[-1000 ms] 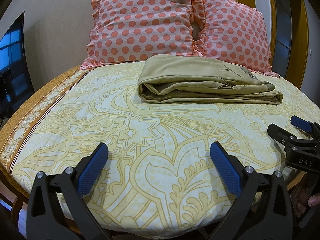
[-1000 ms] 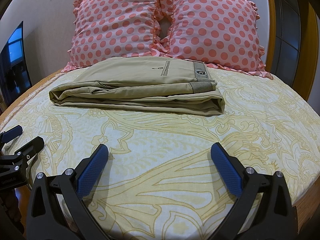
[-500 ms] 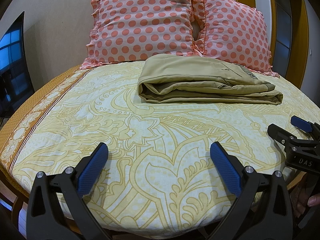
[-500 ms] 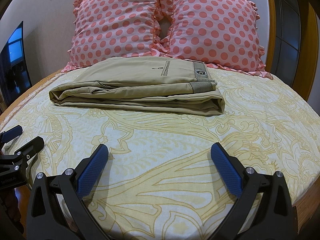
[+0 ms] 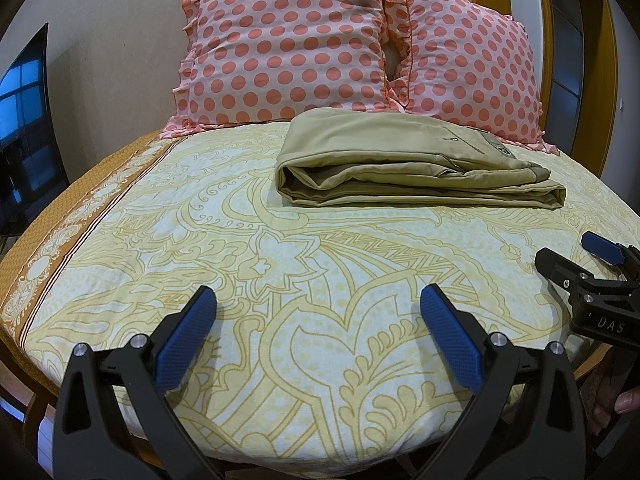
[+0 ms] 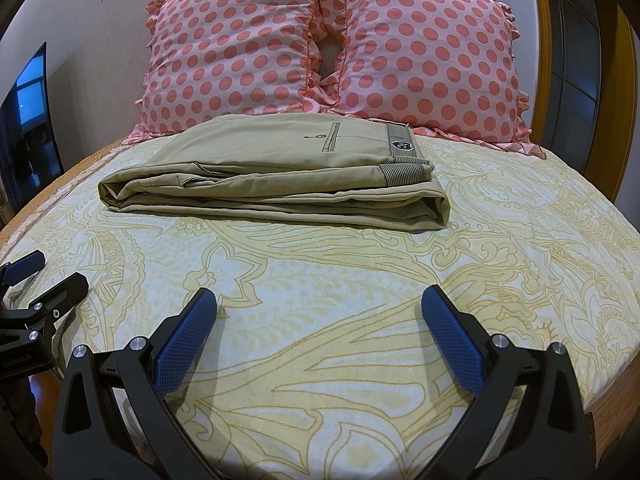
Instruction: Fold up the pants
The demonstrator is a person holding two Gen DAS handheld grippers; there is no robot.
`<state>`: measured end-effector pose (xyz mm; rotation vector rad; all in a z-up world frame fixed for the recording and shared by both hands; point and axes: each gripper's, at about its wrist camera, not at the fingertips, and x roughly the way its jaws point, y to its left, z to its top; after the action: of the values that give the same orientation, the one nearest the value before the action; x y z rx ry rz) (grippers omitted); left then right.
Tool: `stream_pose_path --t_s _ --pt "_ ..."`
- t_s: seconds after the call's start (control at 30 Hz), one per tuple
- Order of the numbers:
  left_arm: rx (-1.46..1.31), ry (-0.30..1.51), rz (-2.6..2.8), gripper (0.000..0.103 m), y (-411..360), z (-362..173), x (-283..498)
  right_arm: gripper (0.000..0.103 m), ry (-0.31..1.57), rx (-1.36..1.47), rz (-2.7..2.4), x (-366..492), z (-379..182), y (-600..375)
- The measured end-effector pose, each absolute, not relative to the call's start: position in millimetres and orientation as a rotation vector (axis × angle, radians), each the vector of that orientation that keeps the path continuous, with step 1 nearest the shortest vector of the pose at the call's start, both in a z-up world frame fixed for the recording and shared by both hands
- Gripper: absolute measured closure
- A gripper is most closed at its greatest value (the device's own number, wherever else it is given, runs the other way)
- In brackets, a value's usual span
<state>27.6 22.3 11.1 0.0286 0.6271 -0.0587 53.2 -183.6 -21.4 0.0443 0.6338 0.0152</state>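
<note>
Pants (image 5: 416,168) are the landmark in both views: khaki, folded into a flat stack of several layers, they lie on the patterned bedsheet (image 5: 248,264) just in front of the two dotted pillows (image 5: 288,44). From the left wrist camera, the left gripper (image 5: 318,306) hangs over the near edge of the bed, well apart from the pants, its blue pads spread wide with nothing between them. I think it is held back so because the fold looks complete and no grasp is needed. The right gripper (image 5: 580,256) shows at the right side, nearer than the pants, also released and empty, low over the sheet. From the right wrist camera, the pants (image 6: 280,176) show the striped waistband (image 6: 402,156) on top at their right end, the rounded fold edges facing the camera. The right gripper (image 6: 318,306) stays short of the pants with jaws wide apart, and the left gripper (image 6: 40,276) appears to their near left, open too. Judging from this, the task seems nearly finished.
</note>
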Motion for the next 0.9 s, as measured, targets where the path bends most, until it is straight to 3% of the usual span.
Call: stream_pose_path --t_s 0.9 --pt "0.026 0.628 -0.060 0.002 25.8 11.1 25.8 0.001 0.633 0.044 0.017 53.4 -21.7 -184.2"
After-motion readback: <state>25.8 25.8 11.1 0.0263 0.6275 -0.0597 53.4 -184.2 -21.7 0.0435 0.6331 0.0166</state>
